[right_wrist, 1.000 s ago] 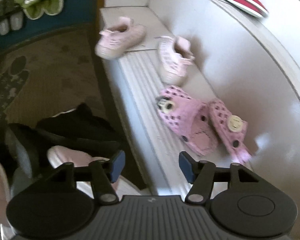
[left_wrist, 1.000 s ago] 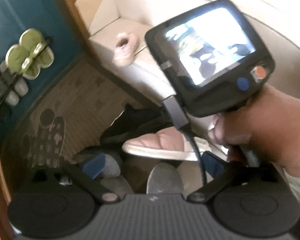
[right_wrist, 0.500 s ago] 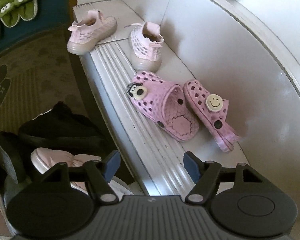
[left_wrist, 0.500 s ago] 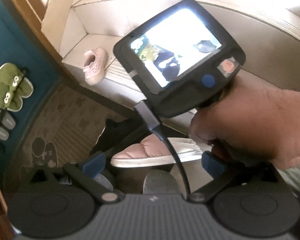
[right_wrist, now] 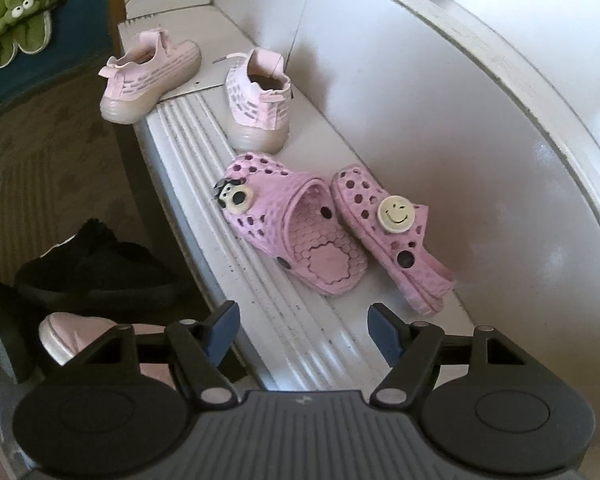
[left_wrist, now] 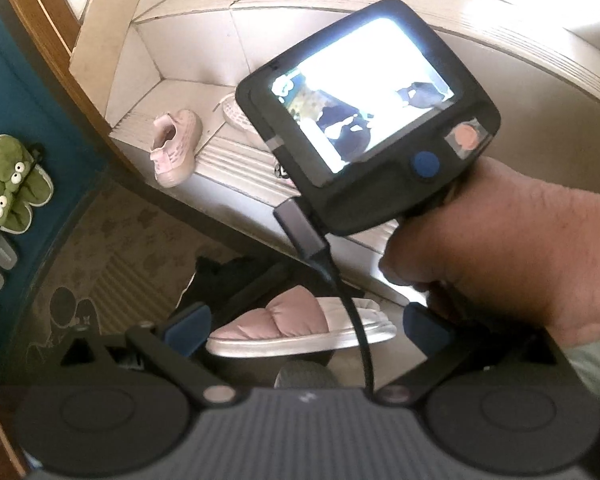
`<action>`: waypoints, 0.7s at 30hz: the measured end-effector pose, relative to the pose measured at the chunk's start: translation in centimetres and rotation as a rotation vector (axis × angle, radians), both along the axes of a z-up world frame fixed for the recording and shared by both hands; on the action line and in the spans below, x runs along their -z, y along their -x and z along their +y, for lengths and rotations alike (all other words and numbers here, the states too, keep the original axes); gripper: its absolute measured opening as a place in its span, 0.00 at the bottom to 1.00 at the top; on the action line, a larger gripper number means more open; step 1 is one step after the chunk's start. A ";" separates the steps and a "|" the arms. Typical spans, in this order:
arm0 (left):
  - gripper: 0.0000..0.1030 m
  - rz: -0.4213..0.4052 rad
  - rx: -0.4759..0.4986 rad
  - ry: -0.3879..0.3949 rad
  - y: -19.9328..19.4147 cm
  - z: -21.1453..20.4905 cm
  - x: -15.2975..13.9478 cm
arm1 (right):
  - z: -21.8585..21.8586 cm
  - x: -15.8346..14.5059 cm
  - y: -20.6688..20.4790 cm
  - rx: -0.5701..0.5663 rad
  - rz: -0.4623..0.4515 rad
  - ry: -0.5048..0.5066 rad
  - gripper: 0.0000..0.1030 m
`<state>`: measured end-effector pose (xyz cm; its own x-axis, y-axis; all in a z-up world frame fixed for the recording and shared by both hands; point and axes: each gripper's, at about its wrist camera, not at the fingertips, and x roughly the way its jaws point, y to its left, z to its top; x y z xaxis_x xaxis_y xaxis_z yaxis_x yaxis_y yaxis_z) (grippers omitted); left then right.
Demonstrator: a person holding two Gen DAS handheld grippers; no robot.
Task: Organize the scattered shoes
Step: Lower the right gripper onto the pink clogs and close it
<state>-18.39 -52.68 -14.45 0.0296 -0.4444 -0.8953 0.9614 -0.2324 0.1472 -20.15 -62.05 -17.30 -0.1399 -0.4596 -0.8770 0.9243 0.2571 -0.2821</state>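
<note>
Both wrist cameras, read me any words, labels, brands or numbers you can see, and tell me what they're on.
No readable words or numbers in either view.
Smiley face charm, no letters: on the right pink clog.
Cartoon animal charm, no letters: on the left pink clog.
Small pale logo mark, too small to read: on each gripper body, left gripper and right gripper.
Lit screen on the handheld device: blurred picture, no legible text.

Open left gripper [left_wrist: 304, 322] above pink slipper [left_wrist: 284, 326].

Bright daylight glares off my screen [left_wrist: 364, 92] and the white step [right_wrist: 380, 128]; the far-left floor sits dim, and fisheye edges bend.
</note>
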 end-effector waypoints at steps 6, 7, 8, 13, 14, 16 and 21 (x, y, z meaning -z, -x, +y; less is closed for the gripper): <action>0.93 -0.002 -0.035 0.035 -0.5 0.0 0.1 | -0.4 0.0 0.3 -0.034 -0.034 0.007 0.50; 0.91 0.004 -0.047 0.032 -0.7 -0.1 0.2 | -0.4 0.0 0.4 -0.040 -0.040 0.008 0.47; 0.91 0.017 -0.059 0.027 -1.0 -0.3 0.2 | -0.5 0.1 0.4 -0.046 -0.046 0.009 0.41; 0.87 0.074 -0.101 0.028 -2.1 -0.4 0.0 | -0.8 0.1 0.5 -0.074 -0.074 0.013 0.29; 0.86 0.080 -0.102 0.031 -2.2 -0.3 -0.1 | -0.9 0.0 0.3 -0.083 -0.080 0.015 0.26; 0.82 0.099 -0.107 0.039 -2.5 -0.1 -0.2 | -1.1 0.0 -0.1 -0.111 -0.092 0.022 0.22; 0.71 0.137 -0.121 0.028 -3.2 0.0 -0.2 | -1.5 0.1 -1.5 -0.197 -0.089 0.043 0.09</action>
